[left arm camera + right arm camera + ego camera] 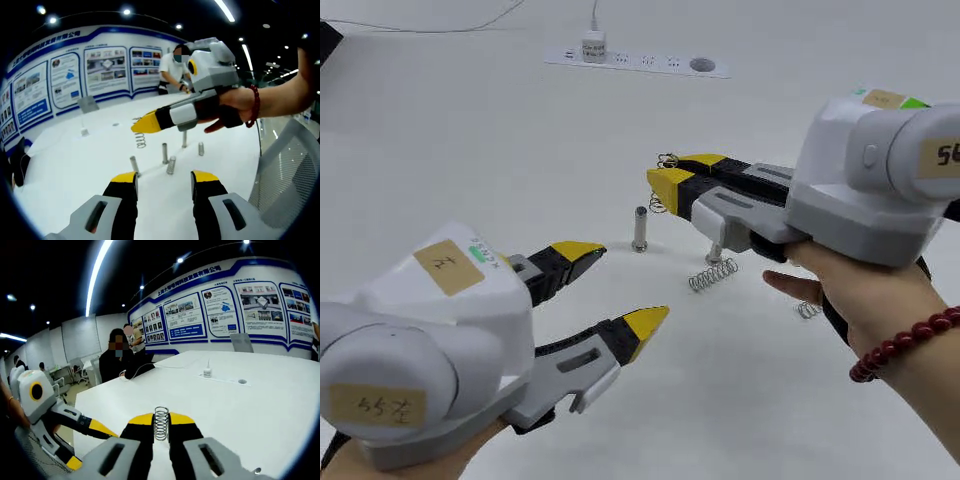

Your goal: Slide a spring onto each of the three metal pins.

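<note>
While the left gripper (612, 287) hangs low with its jaws wide apart and nothing in them, the right gripper (665, 170) is up over the white table (470, 150), squeezed tight on a spring (160, 423). That spring stands up straight between the yellow tips (you see it best in the right gripper view). In the left gripper view it sticks out under them. Near the right gripper's tips, a bare pin (640, 228) stands upright on the table. A second pin (715, 252) peeks out from under the right gripper. A loose spring (712, 274) lies flat on the table just beside the second pin. Far back sits a power strip (640, 62).
</note>
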`<state>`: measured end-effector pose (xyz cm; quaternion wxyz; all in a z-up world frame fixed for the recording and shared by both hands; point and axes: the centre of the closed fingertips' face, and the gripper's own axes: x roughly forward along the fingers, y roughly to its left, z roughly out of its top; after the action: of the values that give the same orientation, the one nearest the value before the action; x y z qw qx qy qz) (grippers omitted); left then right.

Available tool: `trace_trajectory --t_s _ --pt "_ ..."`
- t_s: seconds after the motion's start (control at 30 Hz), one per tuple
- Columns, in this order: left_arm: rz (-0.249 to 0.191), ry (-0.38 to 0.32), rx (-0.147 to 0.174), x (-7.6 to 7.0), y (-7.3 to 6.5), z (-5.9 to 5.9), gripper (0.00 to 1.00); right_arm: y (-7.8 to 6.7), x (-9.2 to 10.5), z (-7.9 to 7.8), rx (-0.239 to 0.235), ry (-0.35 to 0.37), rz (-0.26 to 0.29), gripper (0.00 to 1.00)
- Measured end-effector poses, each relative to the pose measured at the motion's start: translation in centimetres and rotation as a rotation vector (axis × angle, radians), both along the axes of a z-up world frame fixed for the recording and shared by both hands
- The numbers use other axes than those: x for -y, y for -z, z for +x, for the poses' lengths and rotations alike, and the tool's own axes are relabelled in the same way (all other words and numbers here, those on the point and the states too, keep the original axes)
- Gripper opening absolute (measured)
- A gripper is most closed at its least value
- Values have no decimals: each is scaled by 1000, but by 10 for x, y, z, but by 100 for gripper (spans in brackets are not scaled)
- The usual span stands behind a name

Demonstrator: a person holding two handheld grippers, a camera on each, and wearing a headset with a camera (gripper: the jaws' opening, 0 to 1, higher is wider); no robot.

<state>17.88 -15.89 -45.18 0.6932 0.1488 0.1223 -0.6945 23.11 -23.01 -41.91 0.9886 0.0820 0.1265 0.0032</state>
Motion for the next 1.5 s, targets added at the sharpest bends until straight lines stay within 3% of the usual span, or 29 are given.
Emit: trace_trajectory --t_s 0.13,0.63,1.27,1.5 --pt "18 -4 -6 -2 6 1 46 7 3 7 -11 8 12 11" --pt "38 -14 -40 -2 13 1 54 27 9 23 -43 25 -35 12" --pt "48 -40 -60 -3 15 4 56 45 5 23 -107 12 -113 12" --pt "52 -37 -58 -3 16 3 56 45 6 26 -103 13 -128 12"
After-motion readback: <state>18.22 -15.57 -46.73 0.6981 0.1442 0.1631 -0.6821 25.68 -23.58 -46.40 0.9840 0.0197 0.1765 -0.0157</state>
